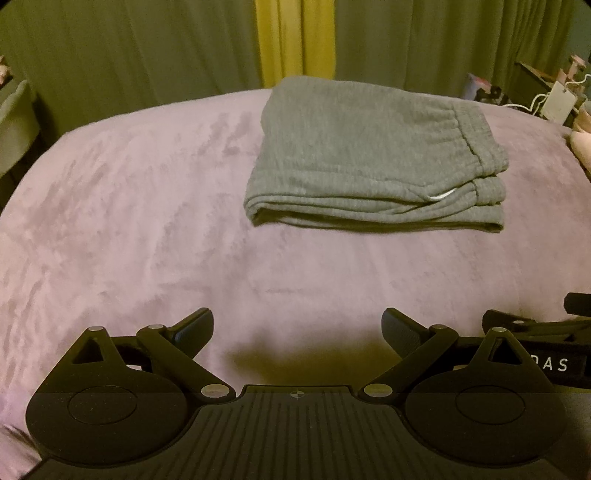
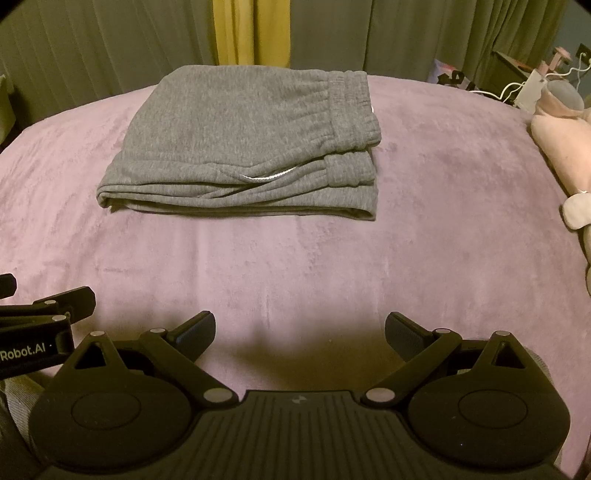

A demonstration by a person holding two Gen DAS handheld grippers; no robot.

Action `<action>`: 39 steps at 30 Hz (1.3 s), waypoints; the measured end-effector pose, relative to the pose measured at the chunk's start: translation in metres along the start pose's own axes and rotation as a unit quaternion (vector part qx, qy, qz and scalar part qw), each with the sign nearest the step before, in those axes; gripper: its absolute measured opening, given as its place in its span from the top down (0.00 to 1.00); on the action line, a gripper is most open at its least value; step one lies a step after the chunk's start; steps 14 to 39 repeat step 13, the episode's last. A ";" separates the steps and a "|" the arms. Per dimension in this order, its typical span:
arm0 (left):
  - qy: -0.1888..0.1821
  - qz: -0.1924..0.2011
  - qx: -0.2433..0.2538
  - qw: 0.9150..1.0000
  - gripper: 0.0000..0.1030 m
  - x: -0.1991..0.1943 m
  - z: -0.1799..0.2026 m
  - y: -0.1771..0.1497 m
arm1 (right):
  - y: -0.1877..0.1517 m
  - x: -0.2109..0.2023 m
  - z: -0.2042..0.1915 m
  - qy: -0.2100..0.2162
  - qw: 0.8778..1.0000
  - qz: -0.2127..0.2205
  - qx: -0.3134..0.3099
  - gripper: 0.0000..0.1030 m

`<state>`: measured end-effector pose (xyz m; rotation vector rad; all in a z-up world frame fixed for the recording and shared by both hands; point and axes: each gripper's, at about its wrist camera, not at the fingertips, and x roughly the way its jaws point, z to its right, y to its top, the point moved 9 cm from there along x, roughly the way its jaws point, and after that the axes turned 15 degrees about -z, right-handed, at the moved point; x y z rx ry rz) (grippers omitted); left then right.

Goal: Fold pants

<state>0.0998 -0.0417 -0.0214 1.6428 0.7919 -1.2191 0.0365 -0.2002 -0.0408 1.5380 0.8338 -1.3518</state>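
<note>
A purple blanket (image 1: 129,229) covers the bed, and the grey pants (image 1: 369,155) lie folded on its far half, long axis left to right, waistband to the right. Only the right wrist view shows a pink plush toy (image 2: 561,144). The left gripper (image 1: 297,332) and right gripper (image 2: 300,334) gape wide, empty, well short of the pants.

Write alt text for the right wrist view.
Grey pants lie folded into a neat stack on a purple blanket, waistband to the right. The right gripper hovers in front, fingers open and empty; the left gripper shows at the left edge, olive curtains behind.
</note>
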 end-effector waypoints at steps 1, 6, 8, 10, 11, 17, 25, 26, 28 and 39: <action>-0.001 0.000 0.000 1.000 0.02 0.001 0.000 0.000 | 0.000 0.000 0.000 0.000 1.000 0.000 0.000 0.04; -0.004 0.001 -0.002 1.000 0.02 0.002 0.000 0.001 | 0.000 0.000 0.000 0.001 1.000 0.001 0.001 0.04; -0.012 0.005 -0.004 1.000 0.02 0.001 0.000 0.000 | 0.000 0.001 0.000 0.001 1.000 0.000 0.000 0.04; -0.019 0.013 -0.008 1.000 0.02 -0.001 -0.001 0.000 | -0.001 0.001 0.001 0.000 1.000 0.000 0.001 0.04; -0.017 0.015 -0.008 1.000 0.02 -0.001 0.000 0.000 | -0.001 0.001 0.001 0.001 1.000 0.000 0.000 0.04; -0.005 0.016 -0.006 1.000 0.02 -0.001 0.000 0.001 | -0.001 0.001 0.001 0.002 1.000 0.000 0.001 0.04; -0.005 0.016 -0.006 1.000 0.02 -0.001 0.000 0.001 | -0.001 0.001 0.001 0.002 1.000 0.000 0.001 0.04; -0.005 0.016 -0.006 1.000 0.02 -0.001 0.000 0.001 | -0.001 0.001 0.001 0.002 1.000 0.000 0.001 0.04; -0.005 0.016 -0.006 1.000 0.02 -0.001 0.000 0.001 | -0.001 0.001 0.001 0.002 1.000 0.000 0.001 0.04; -0.005 0.016 -0.006 1.000 0.02 -0.001 0.000 0.001 | -0.001 0.001 0.001 0.002 1.000 0.000 0.001 0.04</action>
